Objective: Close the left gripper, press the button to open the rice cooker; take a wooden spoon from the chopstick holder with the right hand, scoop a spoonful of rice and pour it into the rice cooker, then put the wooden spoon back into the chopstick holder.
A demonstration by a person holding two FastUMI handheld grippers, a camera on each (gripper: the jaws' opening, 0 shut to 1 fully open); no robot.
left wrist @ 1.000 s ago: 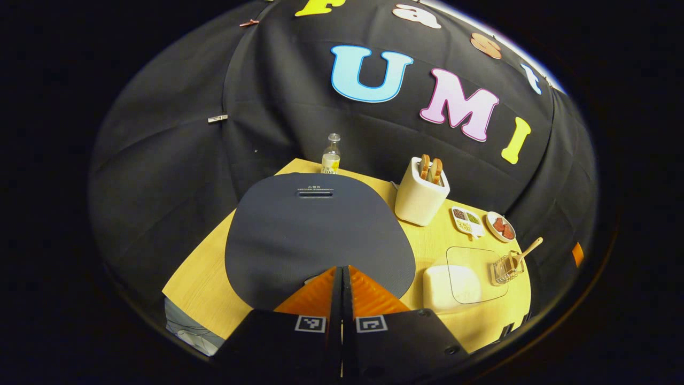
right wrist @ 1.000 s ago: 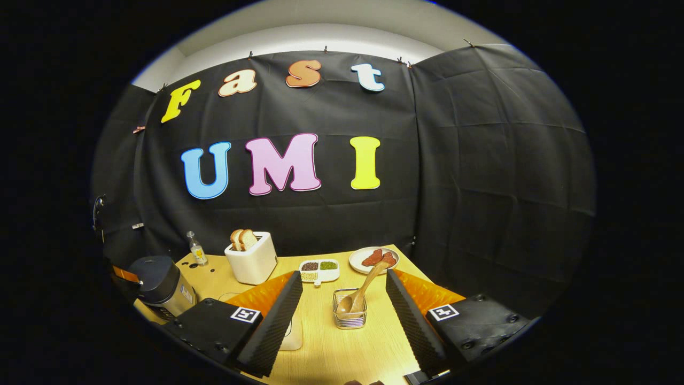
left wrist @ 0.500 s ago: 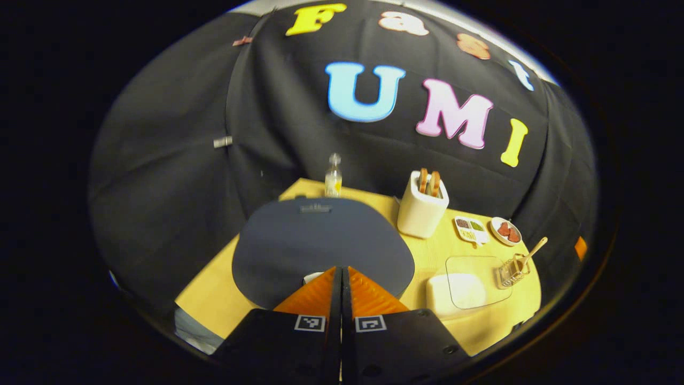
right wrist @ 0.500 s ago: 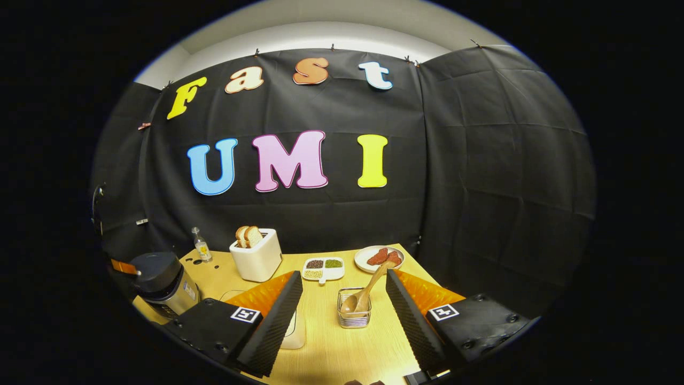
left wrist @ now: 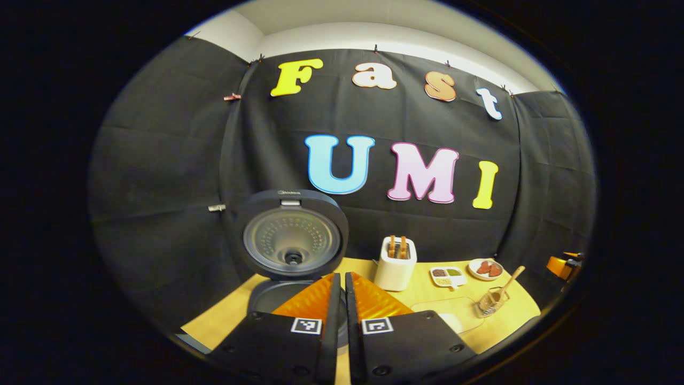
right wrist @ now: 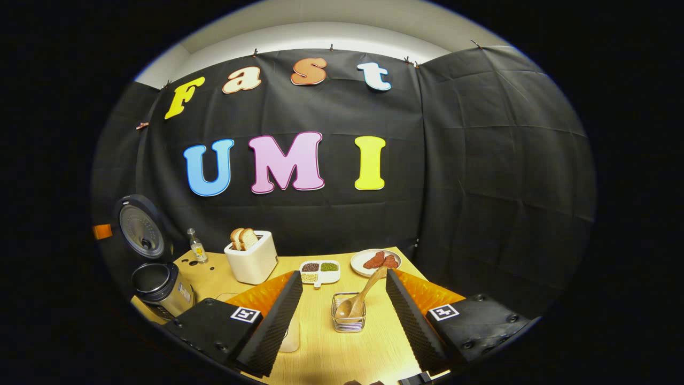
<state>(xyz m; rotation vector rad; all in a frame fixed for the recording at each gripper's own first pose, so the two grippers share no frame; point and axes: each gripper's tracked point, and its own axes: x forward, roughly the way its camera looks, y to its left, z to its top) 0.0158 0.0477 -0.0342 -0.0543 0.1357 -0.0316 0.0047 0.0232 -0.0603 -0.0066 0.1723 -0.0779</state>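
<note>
Rice cooker lid stands up, pot open just ahead of the left gripper, whose fingers are pressed together on nothing. Right gripper is spread wide, holding nothing; the wooden spoon leans in the wire holder straight ahead between its fingers. Advice: advance level, pinch the handle high, lift straight up to keep the holder from tipping.

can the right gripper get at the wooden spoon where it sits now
Probably yes. The right gripper has its jaws open, and the wooden spoon leans in the chopstick holder directly ahead between them, handle tilted up-right, nothing in front.
</note>
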